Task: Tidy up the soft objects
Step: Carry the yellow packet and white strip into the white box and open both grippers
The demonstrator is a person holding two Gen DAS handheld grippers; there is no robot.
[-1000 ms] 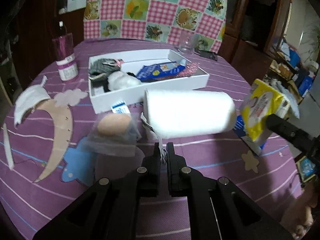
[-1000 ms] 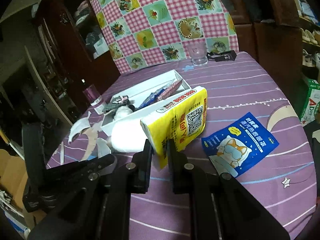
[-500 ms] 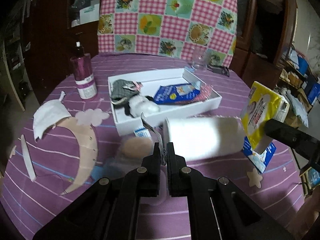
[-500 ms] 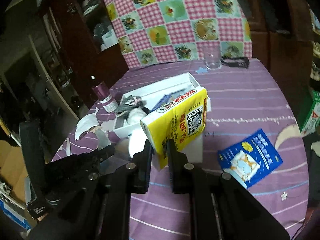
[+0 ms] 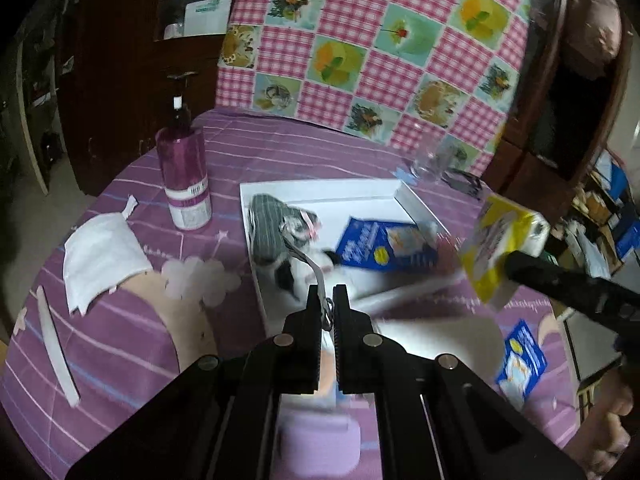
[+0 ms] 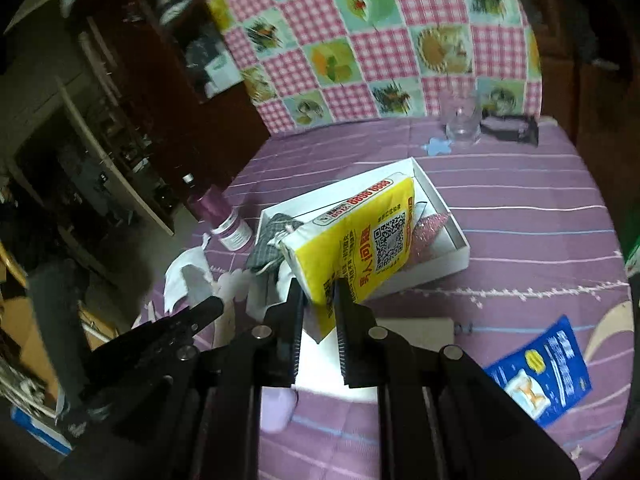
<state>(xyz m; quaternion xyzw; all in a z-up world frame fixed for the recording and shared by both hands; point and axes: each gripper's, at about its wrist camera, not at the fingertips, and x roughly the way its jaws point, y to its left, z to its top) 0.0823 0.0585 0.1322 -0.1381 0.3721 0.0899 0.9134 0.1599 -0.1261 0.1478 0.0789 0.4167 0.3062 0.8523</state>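
White box mid-table, lidless. Inside, from the left: grey striped cloth, a fluffy white-and-black bundle, a blue packet, then a pink glittery piece against the right wall.

Left gripper clenched tight on a thin tag that rises between its tips. Just below, on the near side of the box, the white roll, too blurred to tell whether hanging or lying. Right gripper clamped on the lower corner of the yellow tissue pack, lifted off the table and tilted, covering part of the box in the right wrist view.

On the purple striped tablecloth, left to right: a white cloth piece, a purple bottle standing upright, a pale cloud-shaped cutout, a lilac soft lump under the left gripper, a second blue packet lying flat well right of the box. At the far edge, a clear glass.

Behind the table, a pink checked cover with picture squares; dark wooden cabinets to either side.
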